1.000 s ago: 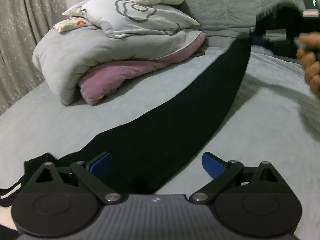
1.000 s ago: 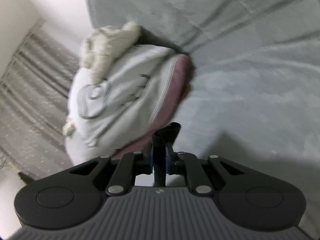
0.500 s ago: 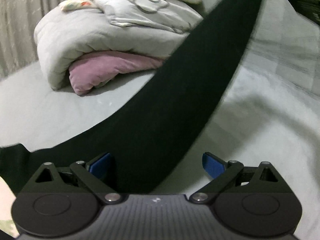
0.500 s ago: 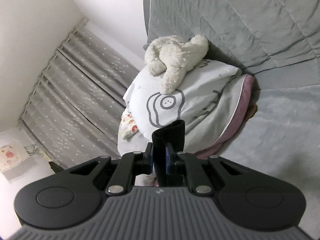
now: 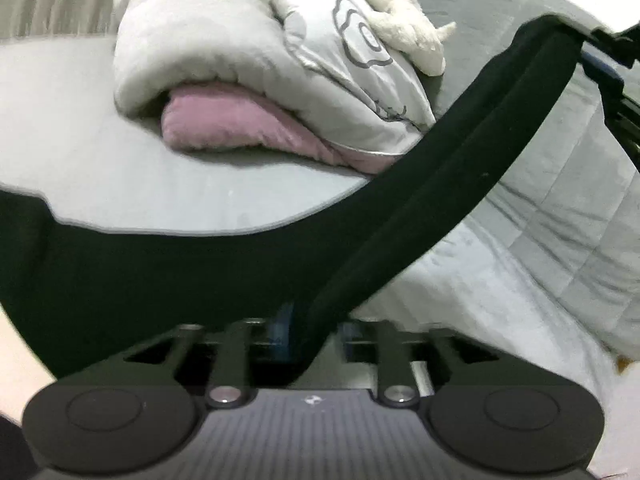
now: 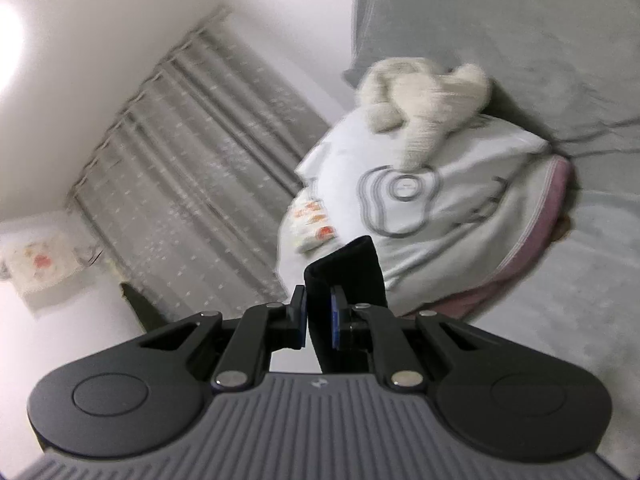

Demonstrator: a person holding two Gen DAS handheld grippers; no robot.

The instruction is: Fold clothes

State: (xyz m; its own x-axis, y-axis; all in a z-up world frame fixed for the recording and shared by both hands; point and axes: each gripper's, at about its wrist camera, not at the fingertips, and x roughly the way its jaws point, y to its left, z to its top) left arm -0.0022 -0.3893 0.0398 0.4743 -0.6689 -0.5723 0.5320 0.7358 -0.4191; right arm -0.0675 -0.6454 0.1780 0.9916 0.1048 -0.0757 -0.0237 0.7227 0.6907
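Observation:
A long black garment (image 5: 400, 208) stretches as a taut band from the lower left of the left wrist view up to the top right. My left gripper (image 5: 316, 328) has its jaws closing, with a thick fold of this garment between the blue pads and touching them. At the band's far end, the right gripper (image 5: 592, 40) holds the garment up above the bed. In the right wrist view, my right gripper (image 6: 318, 320) is shut on a folded end of the black garment (image 6: 352, 268), which sticks out past the fingertips.
A folded grey and pink duvet (image 5: 224, 72) lies on the grey bed (image 5: 480, 300), with a pillow (image 5: 352, 60) and a cream plush toy (image 5: 404, 12) on top. A grey padded headboard (image 6: 500, 20) and a curtain (image 6: 192, 160) stand behind.
The left jaws have drawn in from wide apart onto the black garment, and the view has rolled. The right gripper has risen, lifting its end off the bed.

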